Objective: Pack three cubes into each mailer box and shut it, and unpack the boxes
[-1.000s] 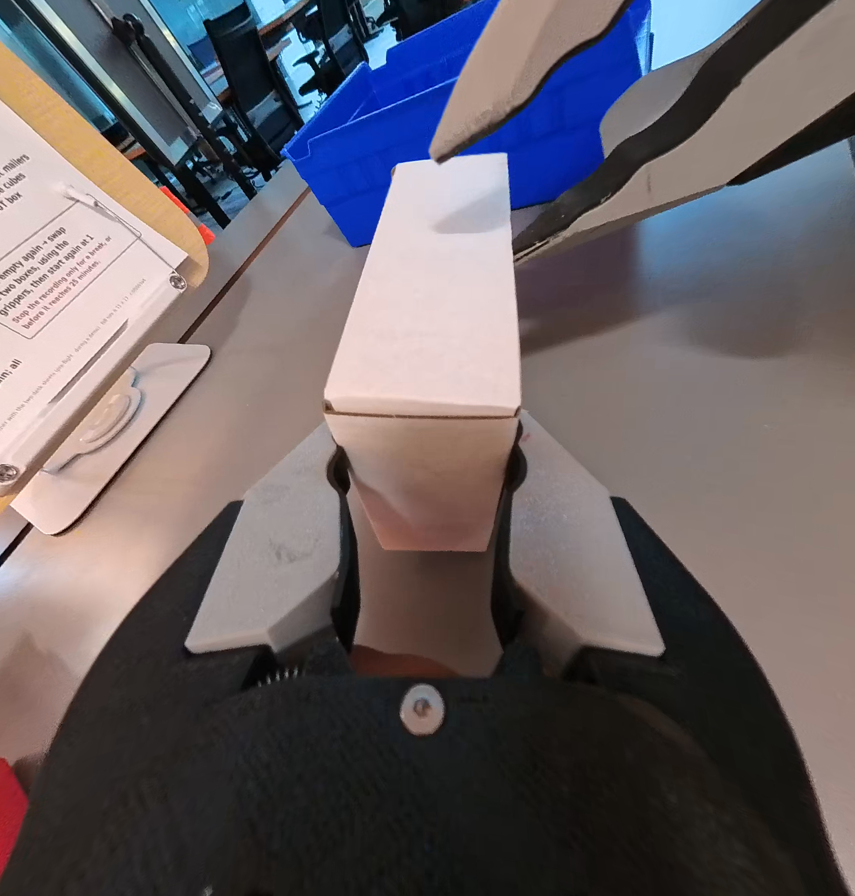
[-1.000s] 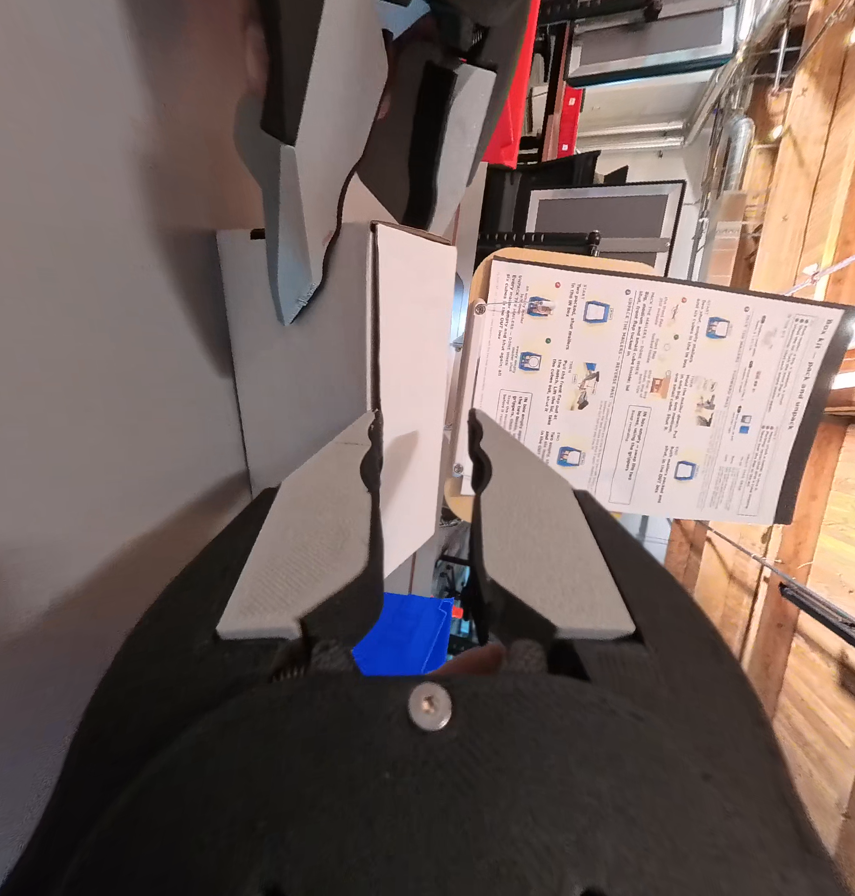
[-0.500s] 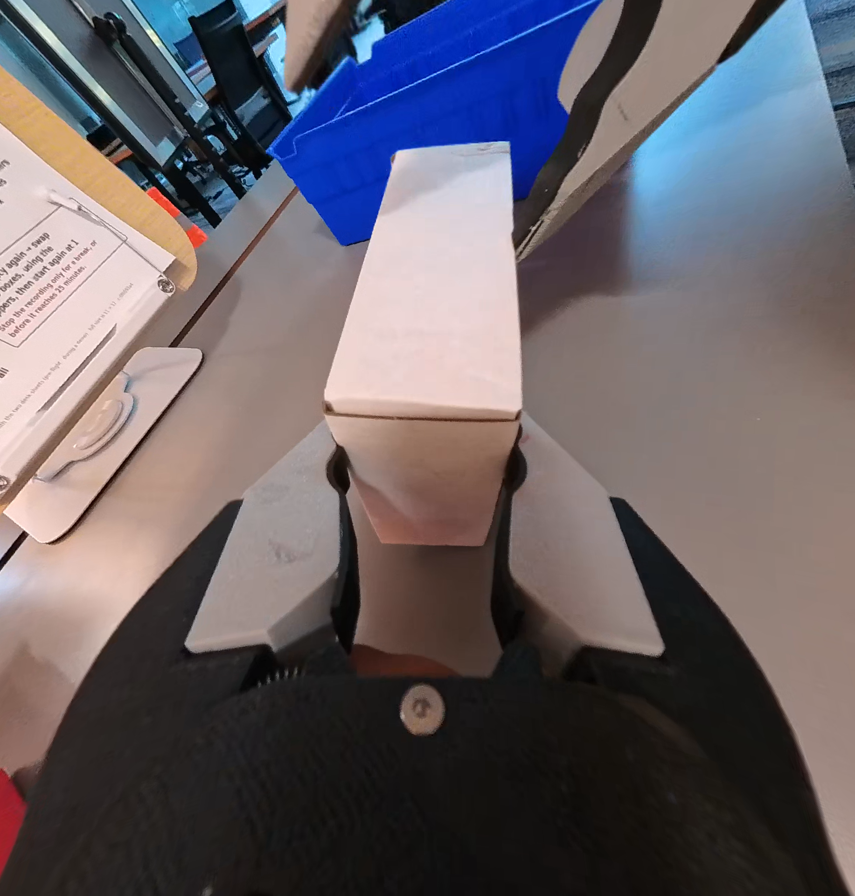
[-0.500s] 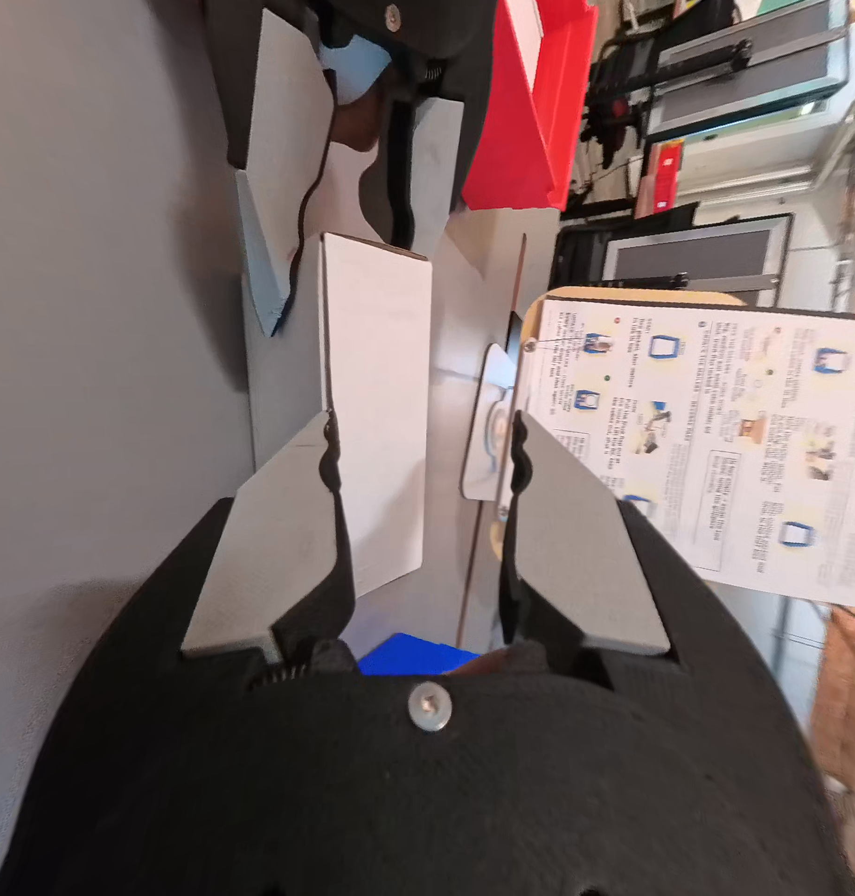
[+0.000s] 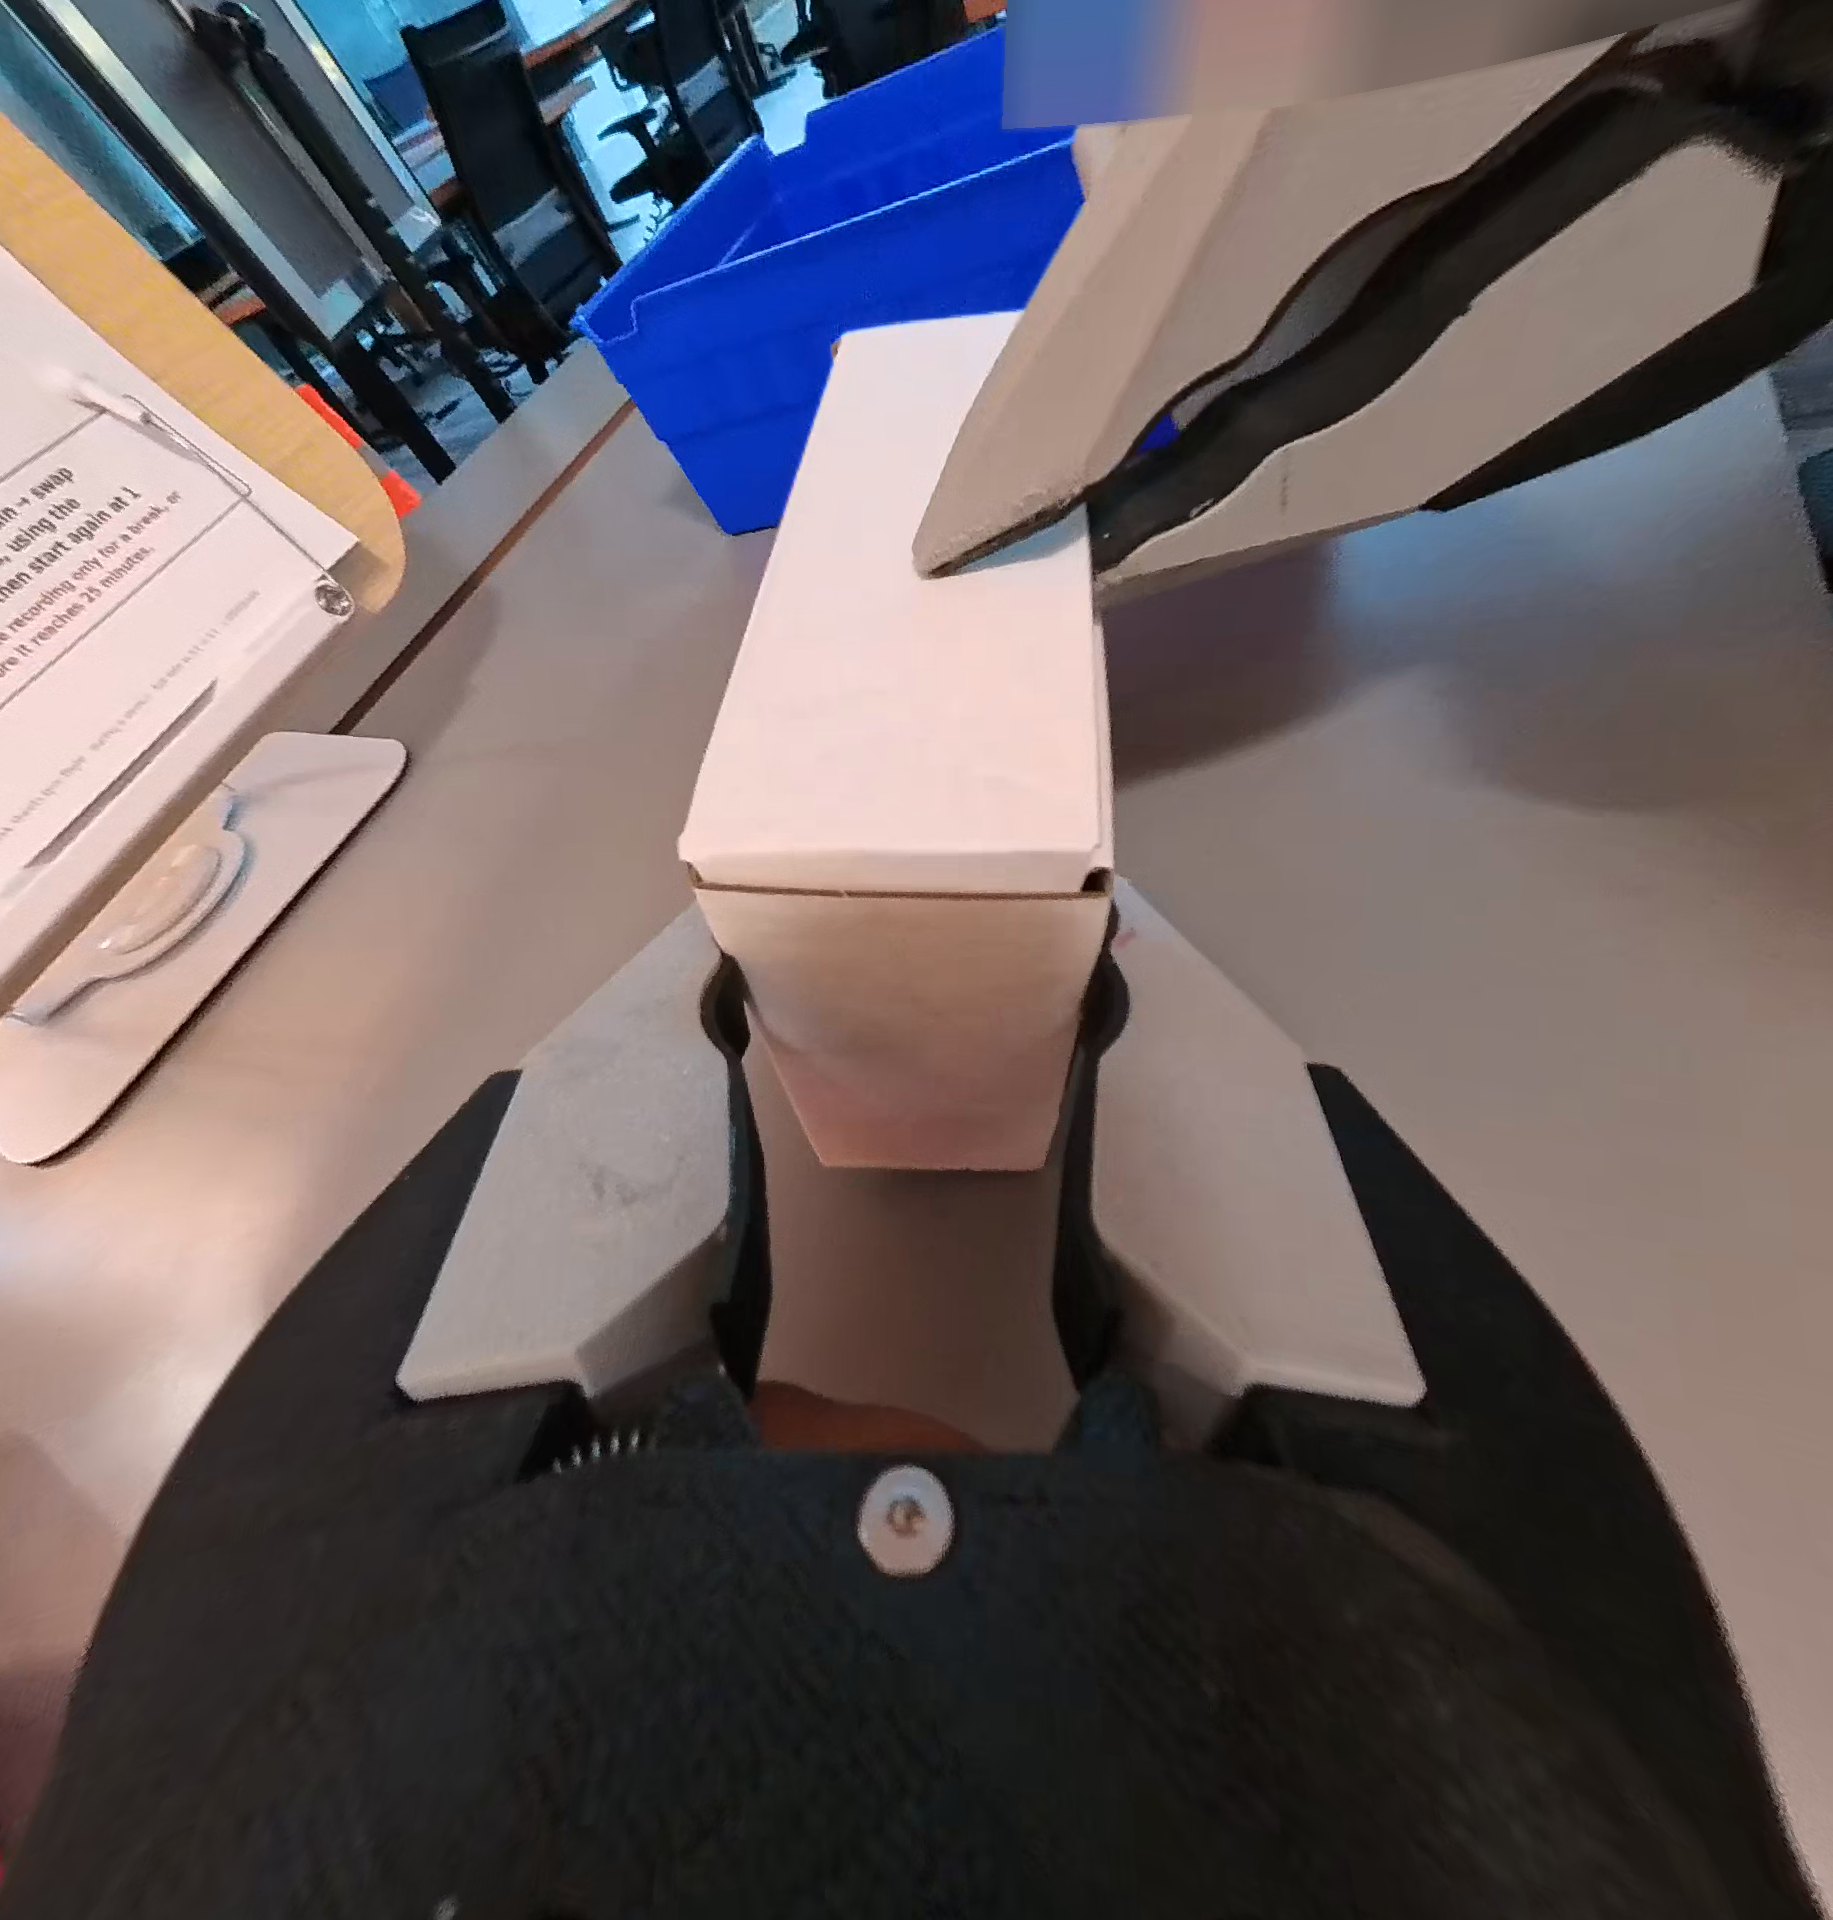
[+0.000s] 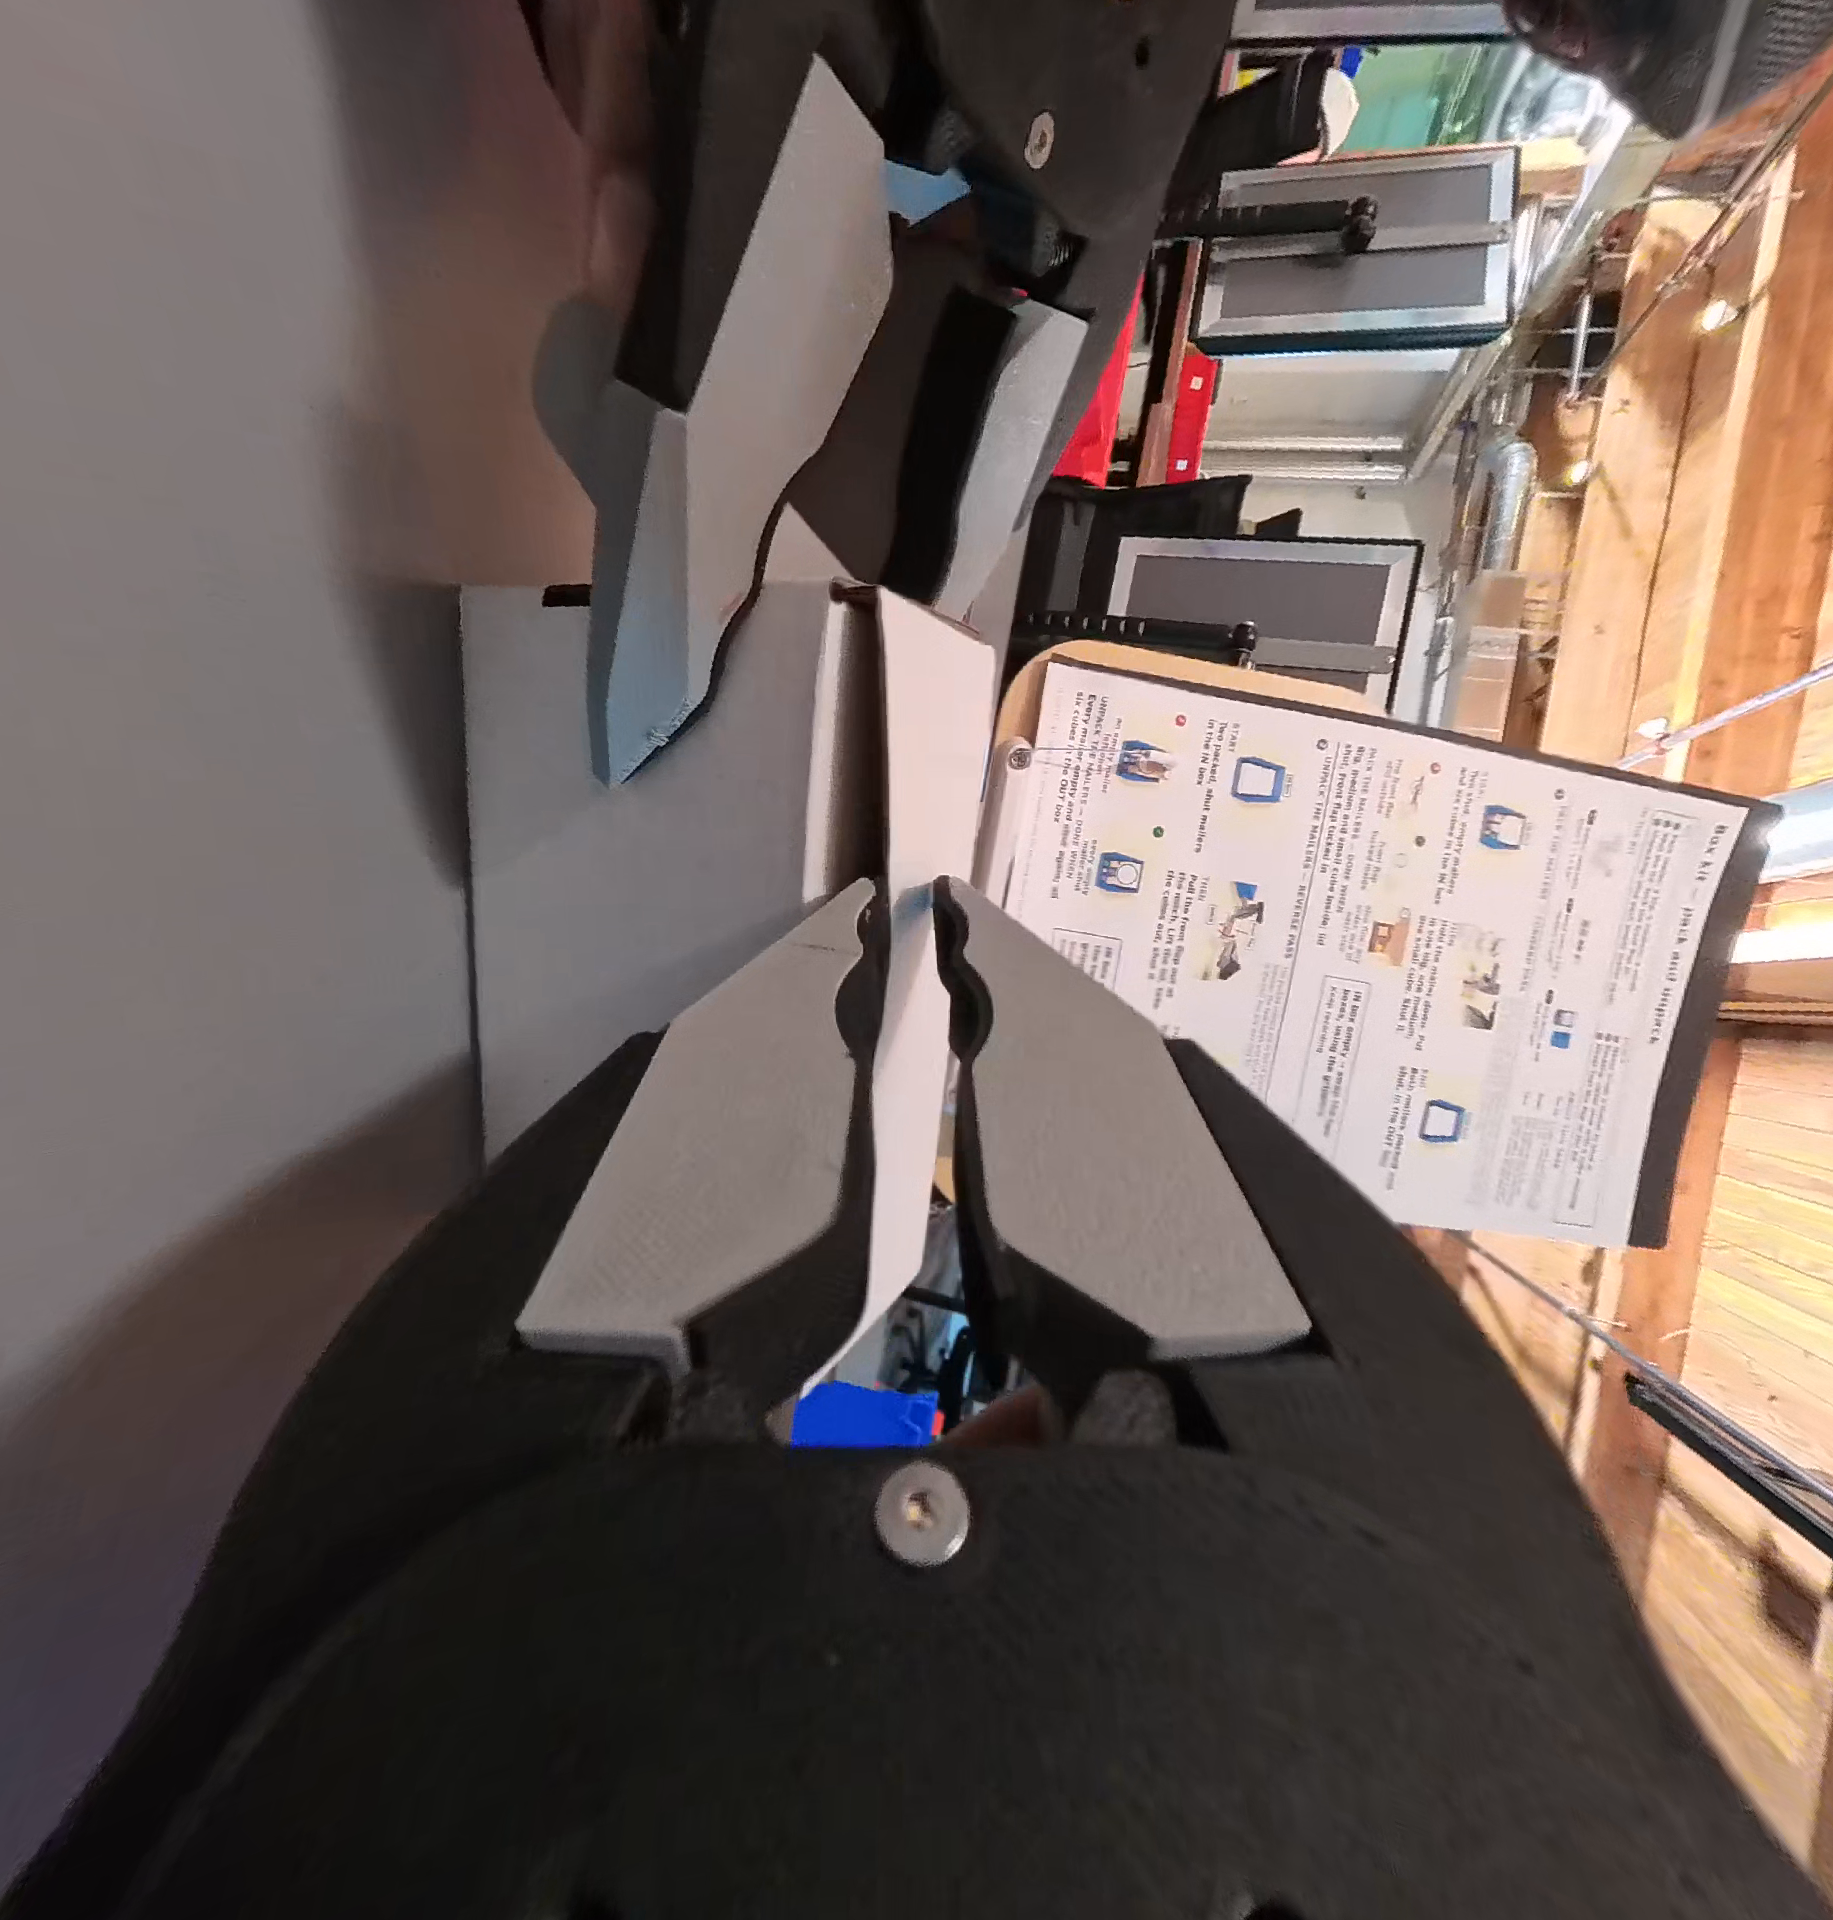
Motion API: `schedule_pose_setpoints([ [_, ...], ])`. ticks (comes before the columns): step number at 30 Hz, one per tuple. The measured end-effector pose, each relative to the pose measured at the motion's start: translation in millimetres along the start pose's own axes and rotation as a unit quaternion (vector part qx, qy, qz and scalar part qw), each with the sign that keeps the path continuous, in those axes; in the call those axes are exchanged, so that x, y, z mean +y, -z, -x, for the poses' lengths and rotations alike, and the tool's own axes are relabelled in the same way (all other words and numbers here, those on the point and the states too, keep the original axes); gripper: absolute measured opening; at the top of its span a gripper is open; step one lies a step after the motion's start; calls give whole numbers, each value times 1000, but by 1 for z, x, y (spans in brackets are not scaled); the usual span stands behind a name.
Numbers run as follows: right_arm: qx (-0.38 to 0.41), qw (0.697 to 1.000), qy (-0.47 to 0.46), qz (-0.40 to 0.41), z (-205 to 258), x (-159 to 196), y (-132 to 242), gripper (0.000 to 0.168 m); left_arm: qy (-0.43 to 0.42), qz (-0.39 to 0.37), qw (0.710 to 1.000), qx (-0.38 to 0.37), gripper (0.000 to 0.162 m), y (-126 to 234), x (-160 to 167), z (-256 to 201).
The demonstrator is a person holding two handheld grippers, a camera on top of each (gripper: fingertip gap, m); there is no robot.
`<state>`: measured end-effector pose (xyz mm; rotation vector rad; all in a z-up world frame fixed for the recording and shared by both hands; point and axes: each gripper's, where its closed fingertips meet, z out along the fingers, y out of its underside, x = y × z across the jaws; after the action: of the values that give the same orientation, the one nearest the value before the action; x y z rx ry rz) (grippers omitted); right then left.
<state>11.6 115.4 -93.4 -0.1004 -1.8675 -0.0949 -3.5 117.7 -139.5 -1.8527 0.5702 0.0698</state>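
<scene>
The right gripper (image 6: 907, 914), which half a second ago stood open around the far end of the white mailer box (image 5: 912, 665), has now closed its fingers on the box's front flap (image 6: 917, 997); the thin white panel runs between the pads and looks lifted a little off the box body. The left gripper (image 5: 907, 987) has not changed: it stays clamped on the near end of the box, pads pressed to both side walls, holding the box on the grey table (image 5: 1463, 935). With one end braced and the flap pinched, this reads as the start of opening a shut mailer, so the unpacking part of the task seems to be in hand; whether cubes are inside cannot be seen, since the box is closed. Beyond the box, the blue bin (image 5: 839, 312) sits just behind its far end, and the instruction sheet on its wooden stand (image 5: 112, 582) is off to the left, near but apart from the box. A red bin (image 6: 1094, 416) shows behind the left gripper. The table beside the box lies bare, so nothing seems to block pulling the flap out; the left gripper's own fingers sit on the side walls, well back from the flap.
</scene>
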Motion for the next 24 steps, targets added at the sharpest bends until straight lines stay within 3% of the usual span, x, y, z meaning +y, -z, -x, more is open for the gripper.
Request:
schedule_pose_setpoints([
  [24,72,996,24,49,-3,6,-2,3,-18,2,1000,-22,63,2,-1,5],
])
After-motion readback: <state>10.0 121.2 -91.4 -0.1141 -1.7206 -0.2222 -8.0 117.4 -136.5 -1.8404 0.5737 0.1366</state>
